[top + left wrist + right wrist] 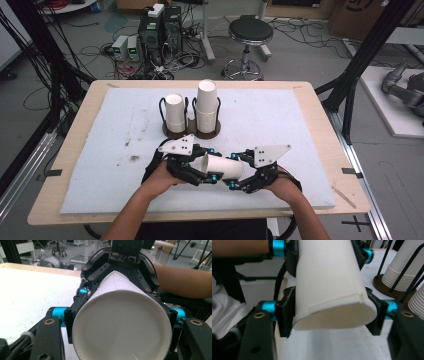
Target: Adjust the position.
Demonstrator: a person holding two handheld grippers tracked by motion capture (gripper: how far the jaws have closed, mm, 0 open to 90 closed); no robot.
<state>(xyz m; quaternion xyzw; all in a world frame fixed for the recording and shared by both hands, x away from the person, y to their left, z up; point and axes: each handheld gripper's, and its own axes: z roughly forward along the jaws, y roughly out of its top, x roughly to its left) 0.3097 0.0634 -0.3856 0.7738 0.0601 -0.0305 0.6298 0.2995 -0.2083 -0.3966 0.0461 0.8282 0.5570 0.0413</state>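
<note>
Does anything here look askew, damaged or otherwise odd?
Yes. The paper cup held on its side between the left gripper and the right gripper is squashed: in the right gripper view its open mouth is flattened. The two cup stacks in the holder stand upright.

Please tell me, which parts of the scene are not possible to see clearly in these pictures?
- Paper cup: in the left gripper view its rim is cut off by the bottom edge.
- How many cups are in each stack: too small in the high view; cut off by the edge in the right gripper view.
- Cup holder base: mostly hidden behind the stacks.
</note>
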